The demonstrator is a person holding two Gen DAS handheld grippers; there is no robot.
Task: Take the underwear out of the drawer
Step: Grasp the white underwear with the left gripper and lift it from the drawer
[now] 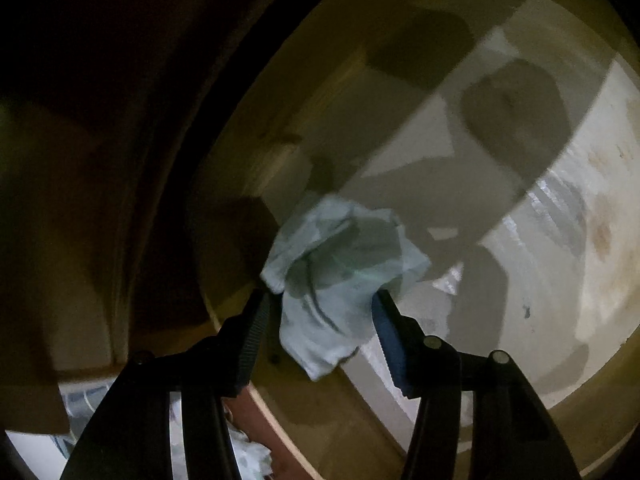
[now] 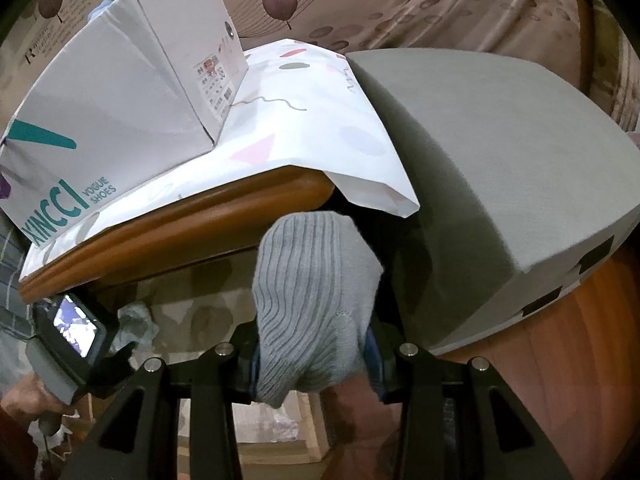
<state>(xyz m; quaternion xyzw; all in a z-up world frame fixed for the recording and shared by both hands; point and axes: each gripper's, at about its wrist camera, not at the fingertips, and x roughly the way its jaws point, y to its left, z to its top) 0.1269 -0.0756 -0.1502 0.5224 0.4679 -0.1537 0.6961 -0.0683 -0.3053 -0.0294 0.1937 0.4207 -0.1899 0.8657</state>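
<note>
Underwear [image 1: 340, 280], a crumpled pale mint piece with darker seams, lies on the drawer [image 1: 540, 240] floor in the left wrist view, bunched against the drawer's left wall. The left gripper [image 1: 324, 300] reaches down into the drawer with its fingers on either side of the cloth: the ribbed left finger [image 1: 256, 328] stands at the fabric's left edge and the blue-padded right one is against its right side, with the lower fold of the cloth hanging between them. Whether the pads already press the fabric I cannot tell, since a sliver of dark shows between the left finger and the cloth. The drawer floor is pale and stained, crossed by broad shadows (the picture is dim and somewhat blurred).

In the right wrist view the right gripper [image 2: 316, 344] pinches a grey ribbed garment [image 2: 316, 300], which bulges upward between its fingers above the open drawer. Beyond it a wooden cabinet top [image 2: 180, 216] carries a white patterned cloth [image 2: 312, 120], with a shoebox [image 2: 112, 120] on the cloth at the left. A grey padded block [image 2: 500, 184] fills the right side. At the near left, the left gripper's small lit screen [image 2: 76, 330] shows, held by a hand [image 2: 28, 396].
</note>
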